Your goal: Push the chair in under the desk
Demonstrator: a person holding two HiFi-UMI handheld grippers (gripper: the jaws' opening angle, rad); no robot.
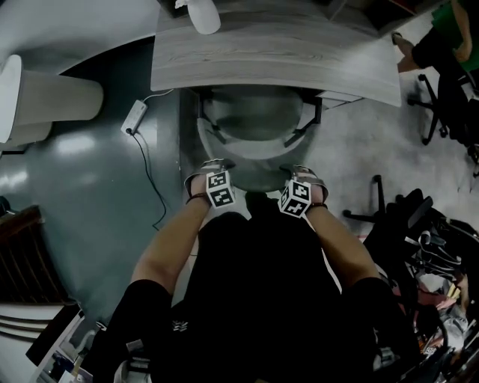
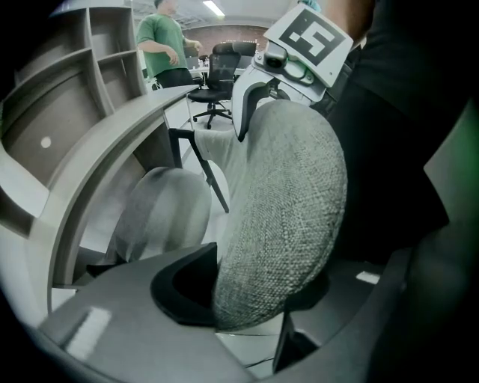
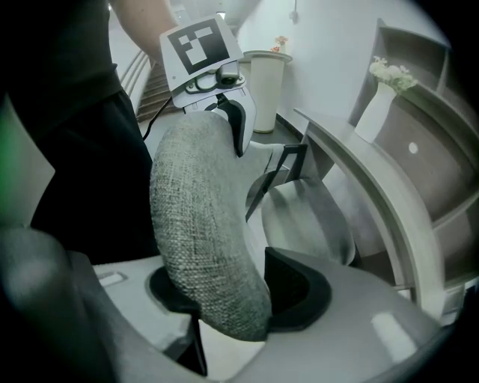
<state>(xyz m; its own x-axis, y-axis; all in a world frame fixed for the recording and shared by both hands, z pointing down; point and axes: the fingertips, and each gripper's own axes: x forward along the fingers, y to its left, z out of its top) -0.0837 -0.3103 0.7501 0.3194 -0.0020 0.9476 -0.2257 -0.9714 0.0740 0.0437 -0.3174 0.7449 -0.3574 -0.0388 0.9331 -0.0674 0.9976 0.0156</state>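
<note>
The grey fabric chair stands half under the wooden desk (image 1: 277, 56), its seat (image 1: 254, 120) beneath the desktop and its backrest (image 1: 258, 176) towards me. My left gripper (image 1: 212, 168) clamps the backrest's left end, and my right gripper (image 1: 305, 176) clamps its right end. In the left gripper view the woven backrest (image 2: 292, 202) fills the gap of the left gripper (image 2: 262, 292), with the dark pads against both of its sides. The right gripper view shows the same: the backrest (image 3: 198, 217) sits pinched in the right gripper (image 3: 224, 299).
A white vase (image 1: 203, 15) stands on the desk's far edge. A power strip (image 1: 135, 117) with a cable lies on the floor at the left. A black office chair (image 1: 441, 97) and a person in green (image 1: 441, 37) are at the right. Clutter (image 1: 434, 269) fills the lower right.
</note>
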